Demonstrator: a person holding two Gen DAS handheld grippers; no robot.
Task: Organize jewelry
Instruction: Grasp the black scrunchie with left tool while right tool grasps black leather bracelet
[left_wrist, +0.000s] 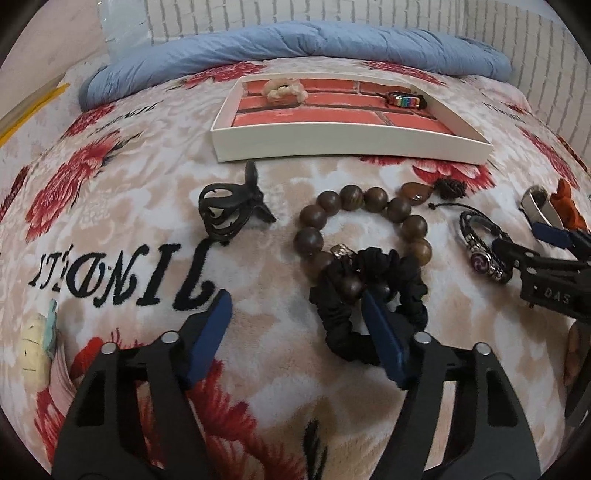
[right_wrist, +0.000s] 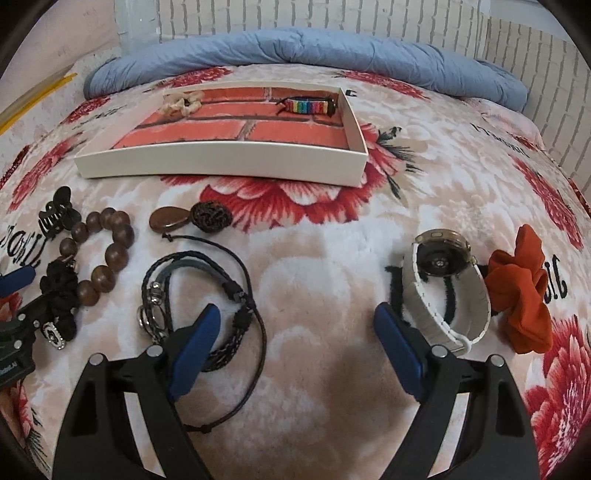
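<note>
A white tray (left_wrist: 347, 142) with a brick-pattern floor lies at the back and holds a cream scrunchie (left_wrist: 282, 90) and a rainbow bracelet (left_wrist: 404, 100). My left gripper (left_wrist: 295, 314) is open; its right finger rests inside a black scrunchie (left_wrist: 369, 295) that overlaps a wooden bead bracelet (left_wrist: 362, 221). A black claw clip (left_wrist: 229, 210) lies left of the beads. My right gripper (right_wrist: 297, 328) is open above the blanket, between a braided black leather bracelet (right_wrist: 199, 295) and a white-strap watch (right_wrist: 443, 288). An orange scrunchie (right_wrist: 521, 291) lies right of the watch.
A brown teardrop pendant (right_wrist: 168, 219) and a dark carved bead (right_wrist: 210, 216) lie in front of the tray (right_wrist: 221, 162). A rolled blue quilt (right_wrist: 303, 51) lines the back by a white brick wall. Everything rests on a floral blanket (right_wrist: 325, 258).
</note>
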